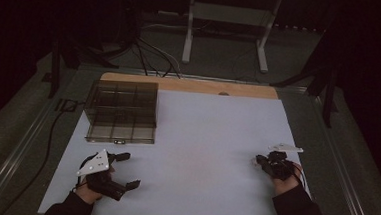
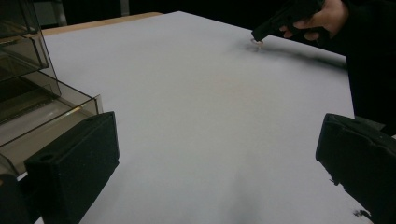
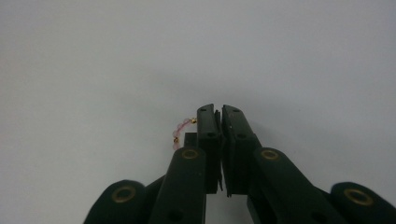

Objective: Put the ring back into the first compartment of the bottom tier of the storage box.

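A small loop of pink beads point(image 3: 180, 132), low at the centre of the right gripper view, is pinched in the clenched right hand-held gripper point(image 3: 220, 112) over the white table point(image 1: 201, 138). Lifting slowly should keep it from slipping. The left hand-held gripper point(image 1: 124, 169) rests released near the compartment box point(image 1: 122, 112).

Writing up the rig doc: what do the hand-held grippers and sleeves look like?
Both are black. The left hand-held gripper carries a pale three-cornered plate with small holes; its jaws end in blocky black pads. The right hand-held gripper has brass-coloured rivets on its links, and thin cables trail from it. Sleeves are dark.
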